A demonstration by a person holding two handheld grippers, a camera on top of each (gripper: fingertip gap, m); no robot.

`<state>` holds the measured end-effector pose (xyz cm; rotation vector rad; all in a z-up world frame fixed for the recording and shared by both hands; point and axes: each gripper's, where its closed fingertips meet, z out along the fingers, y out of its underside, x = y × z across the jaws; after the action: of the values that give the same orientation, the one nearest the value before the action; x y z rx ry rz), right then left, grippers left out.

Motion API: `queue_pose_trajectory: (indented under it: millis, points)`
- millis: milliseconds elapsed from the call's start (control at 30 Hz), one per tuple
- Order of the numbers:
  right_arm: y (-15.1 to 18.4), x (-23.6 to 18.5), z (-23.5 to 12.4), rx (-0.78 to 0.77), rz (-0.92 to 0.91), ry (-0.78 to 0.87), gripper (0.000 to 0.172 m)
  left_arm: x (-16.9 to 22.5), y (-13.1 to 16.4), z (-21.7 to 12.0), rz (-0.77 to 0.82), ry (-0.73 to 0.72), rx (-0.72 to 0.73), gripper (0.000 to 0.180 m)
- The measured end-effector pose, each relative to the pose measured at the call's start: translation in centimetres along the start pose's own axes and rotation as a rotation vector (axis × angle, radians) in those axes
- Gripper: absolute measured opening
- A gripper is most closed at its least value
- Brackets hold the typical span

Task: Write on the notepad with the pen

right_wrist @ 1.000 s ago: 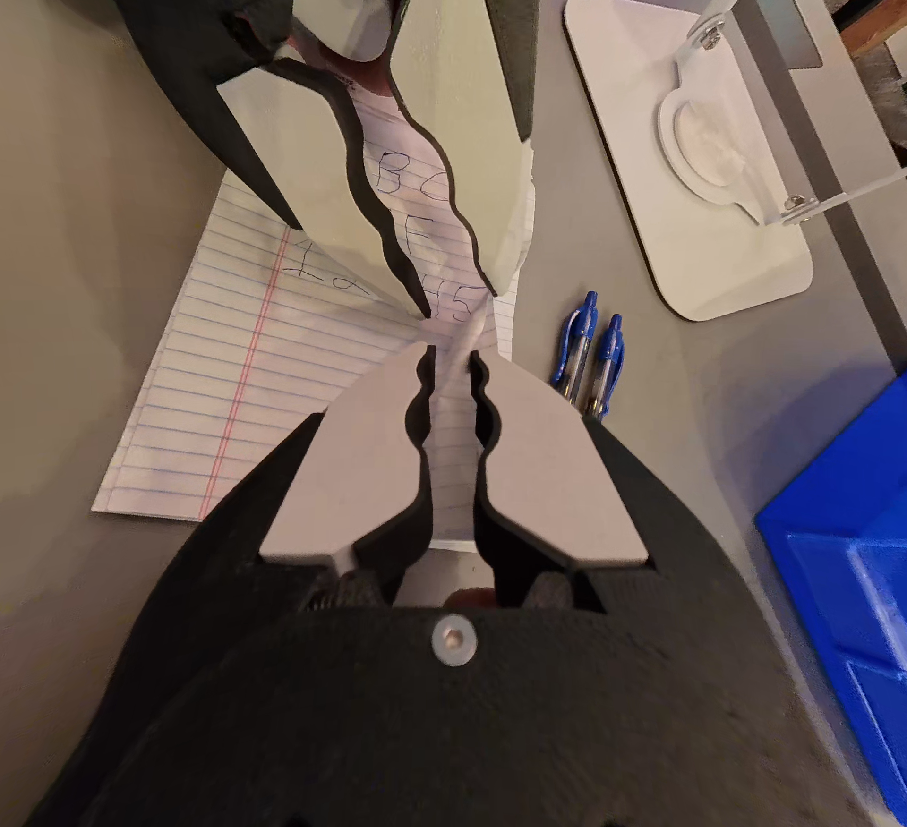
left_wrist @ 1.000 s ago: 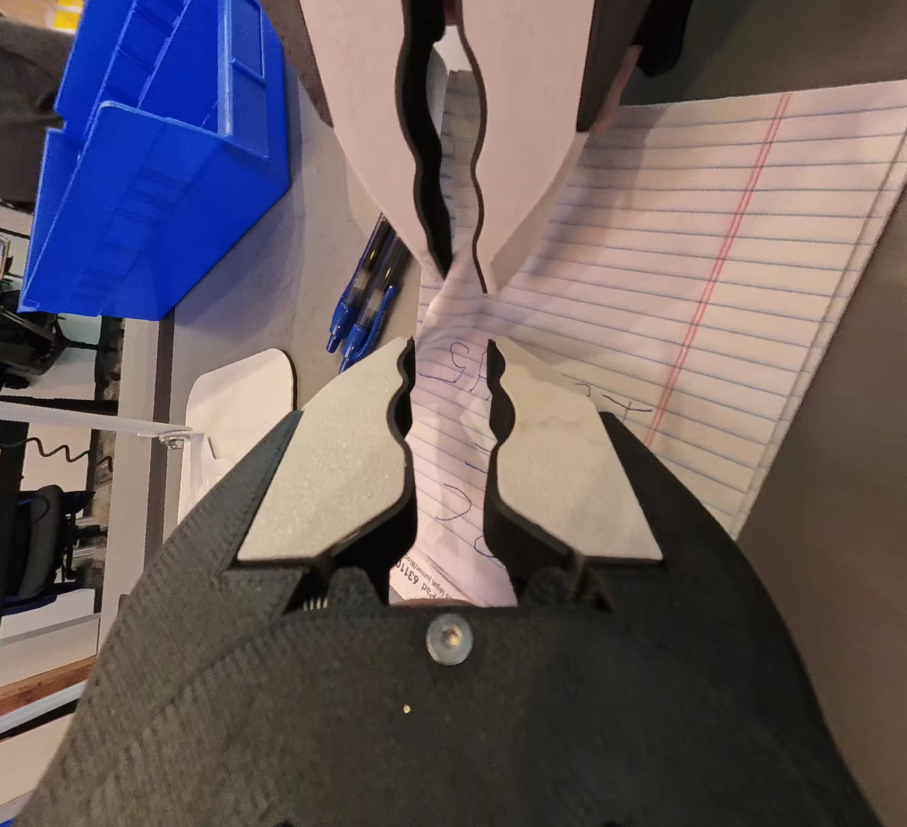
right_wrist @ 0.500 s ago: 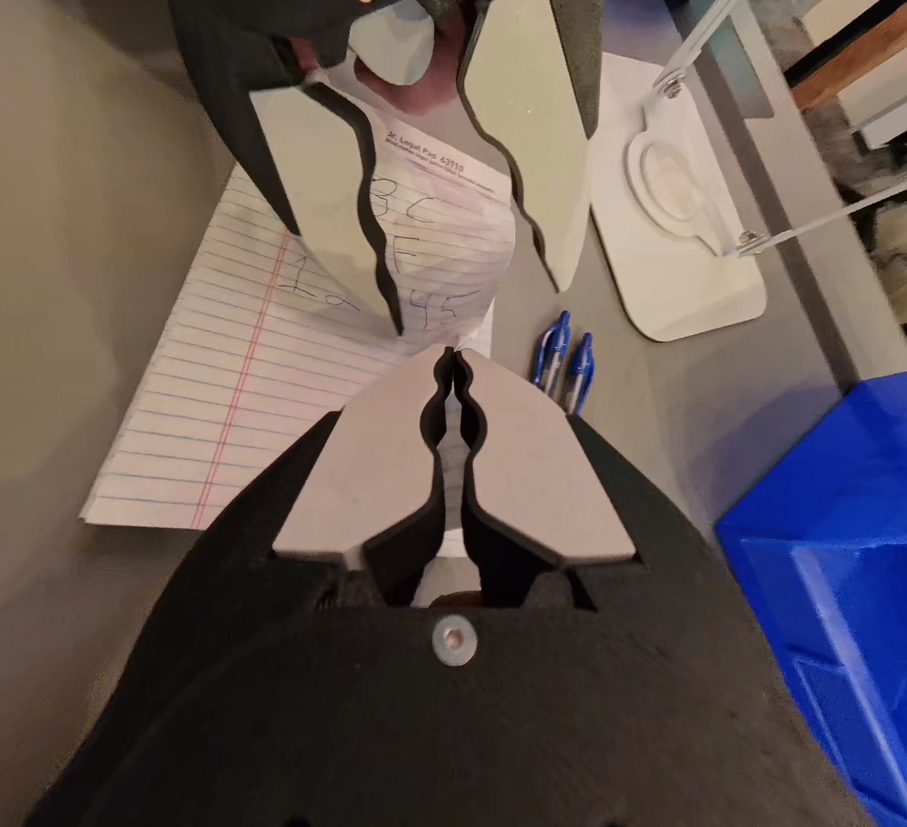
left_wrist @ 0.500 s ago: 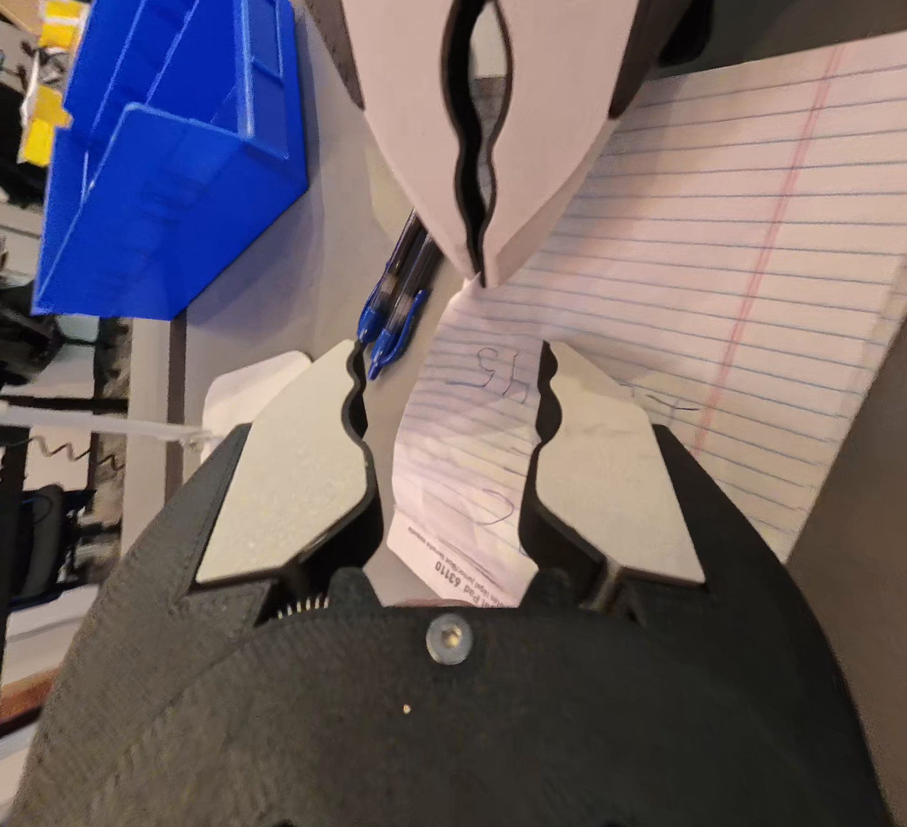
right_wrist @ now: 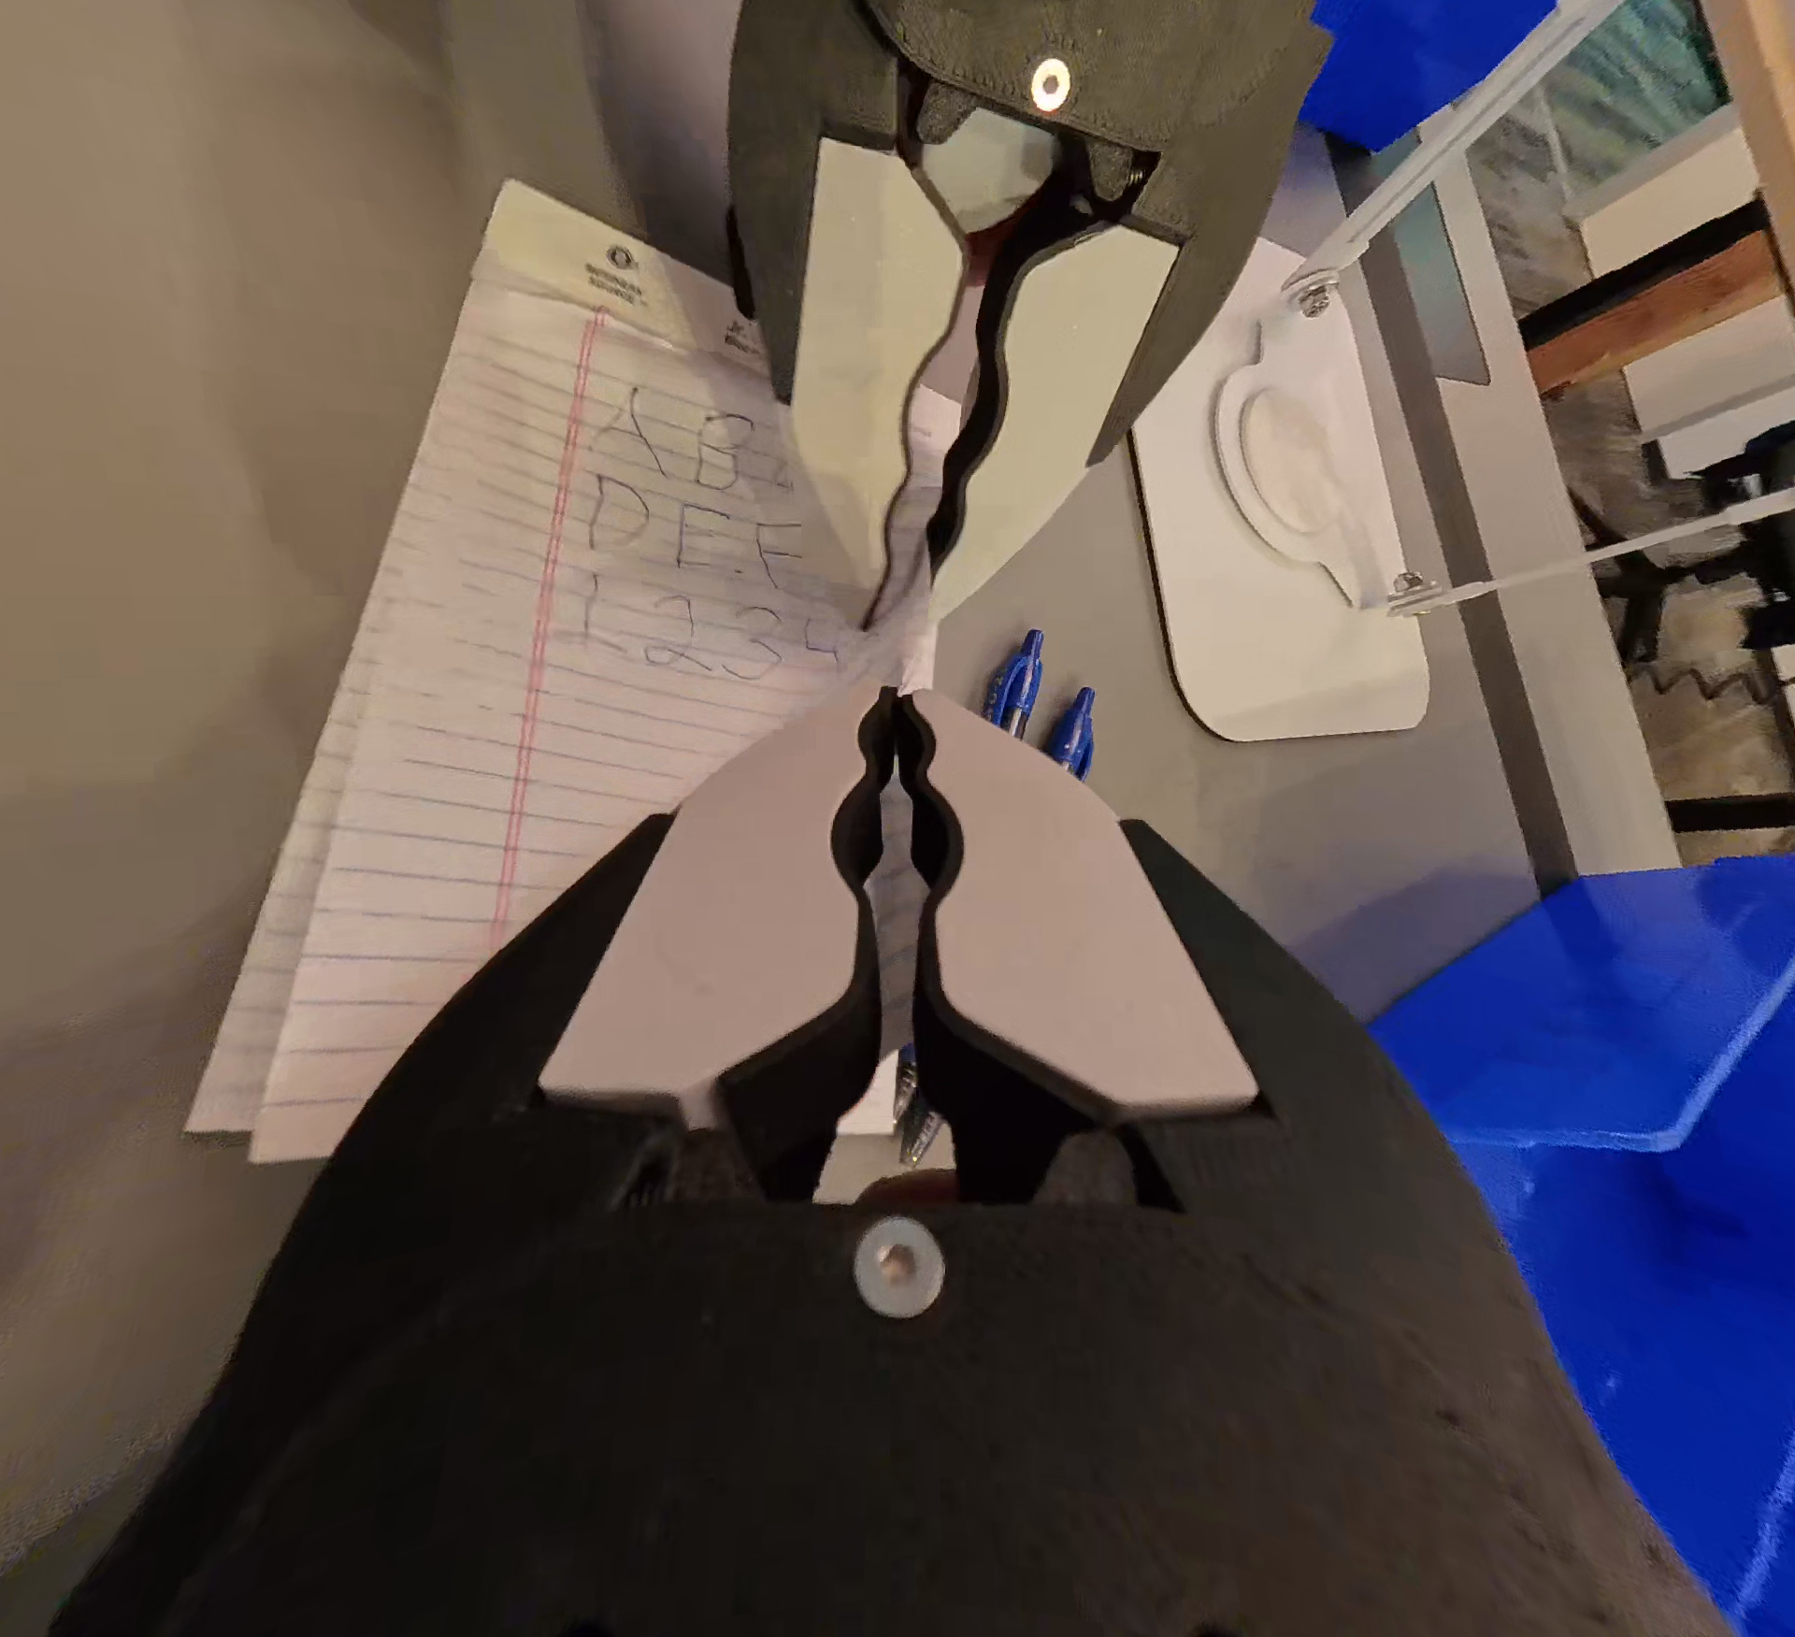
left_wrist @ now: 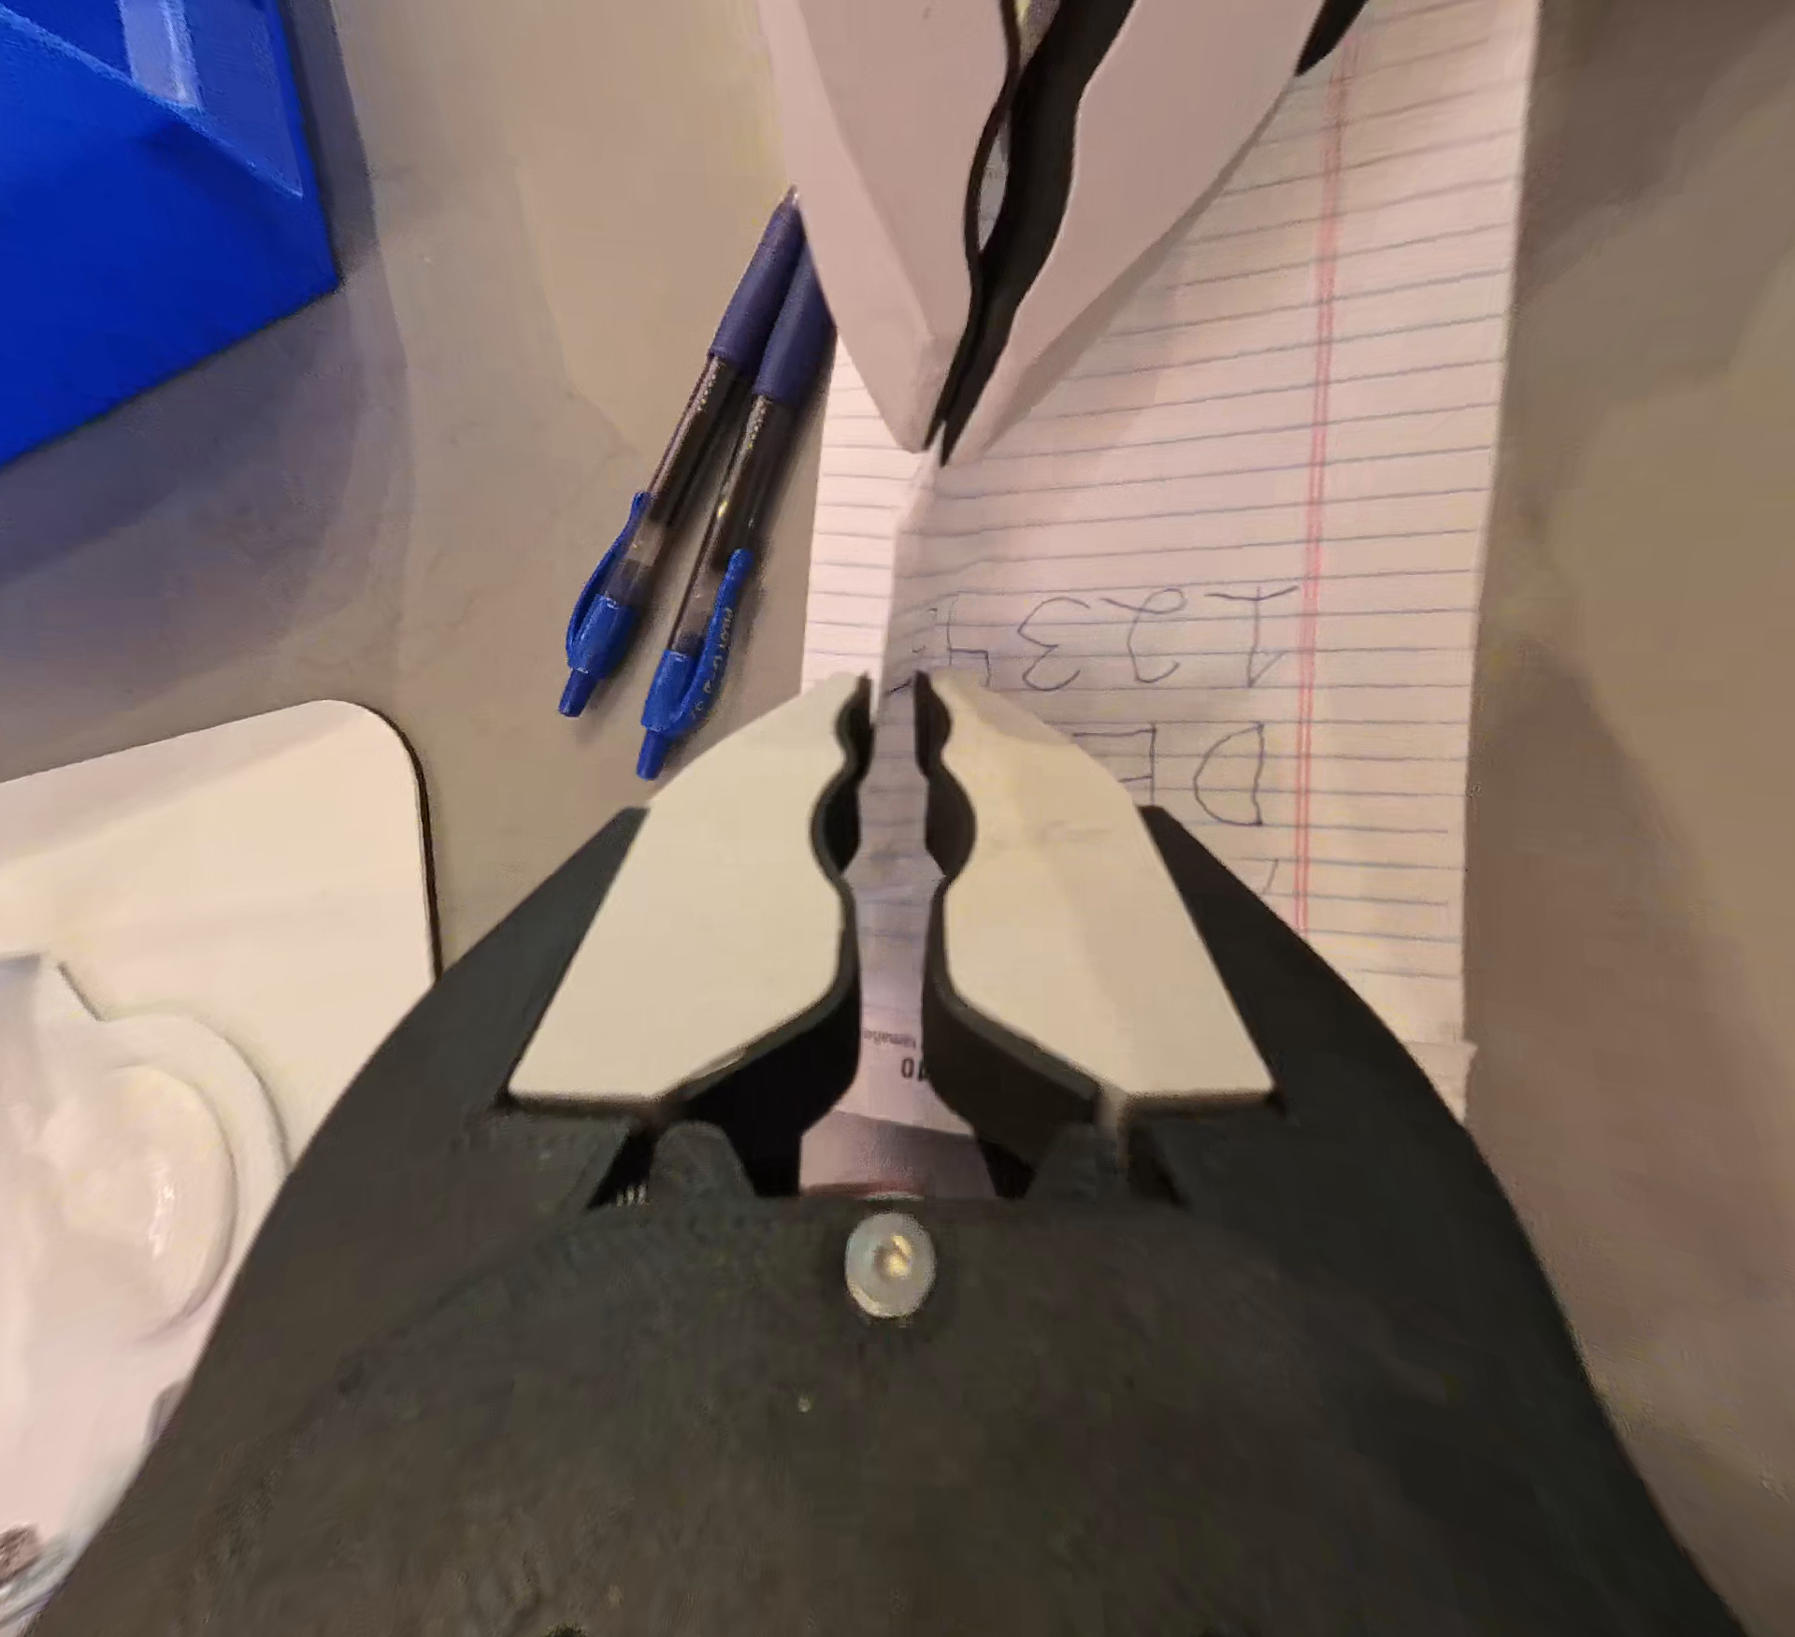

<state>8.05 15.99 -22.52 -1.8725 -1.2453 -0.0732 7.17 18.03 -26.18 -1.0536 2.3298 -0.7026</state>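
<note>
Notepad (right_wrist: 437, 716) sheet (right_wrist: 680, 697) pinched at edge, L gripper (left_wrist: 894, 687) & R gripper (right_wrist: 896, 697) both clenched on it. Turn over slowly, w/o tearing. Then go for pen (left_wrist: 724, 541).

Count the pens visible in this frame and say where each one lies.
2. Both blue pens lie side by side on the grey desk, just beside the notepad edge: one farther from the pad, the other nearer. Neither is gripped; others could be hidden.

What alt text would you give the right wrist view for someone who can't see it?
Two grippers, the right gripper near and the left gripper opposite, pinch the raised edge of a handwritten sheet on a lined notepad. Two blue pens lie beside it on the grey table.
</note>
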Motion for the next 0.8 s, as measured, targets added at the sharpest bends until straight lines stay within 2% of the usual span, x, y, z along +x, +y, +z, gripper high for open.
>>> queue_pose_trajectory:
  millis: [67,200,233,333,533,667,733,767,800]
  points:
    - [0.1,0.0,-0.1,0.013,0.087,-0.047,0.005,-0.1,0.2,0.2,-0.014,0.0,-0.001,0.001]
    - [0.1,1.1,-0.6,0.028,0.293,-0.113,0.049,-0.1,0.1,0.5,0.004,-0.024,-0.023,0.0]
    - [0.2,1.0,-0.6,0.026,0.337,-0.144,0.051,-0.2,0.0,0.5,0.006,-0.03,-0.023,0.0]
    - [0.8,-0.2,-0.3,0.021,0.499,-0.269,0.048,-0.4,-0.1,0.3,0.044,-0.049,-0.039,0.0]
    - [1.1,-1.9,0.4,0.085,0.706,-0.402,0.0,0.0,-0.8,0.3,0.056,-0.02,-0.017,0.003]
    - [1.0,-1.5,0.0,0.147,0.809,-0.426,0.0,-0.1,0.1,-0.1,0.011,0.01,-0.037,0.017]
    - [1.1,-1.5,0.2,0.145,0.841,-0.429,0.001,0.1,0.2,0.1,0.006,0.033,-0.037,0.003]
    - [0.9,-1.5,0.5,0.147,0.878,-0.443,0.02,0.1,0.3,0.4,0.014,0.034,-0.048,0.0]
    - [0.9,-1.6,0.7,0.141,0.9,-0.457,0.026,0.2,0.2,0.5,0.032,0.025,-0.054,0.0]
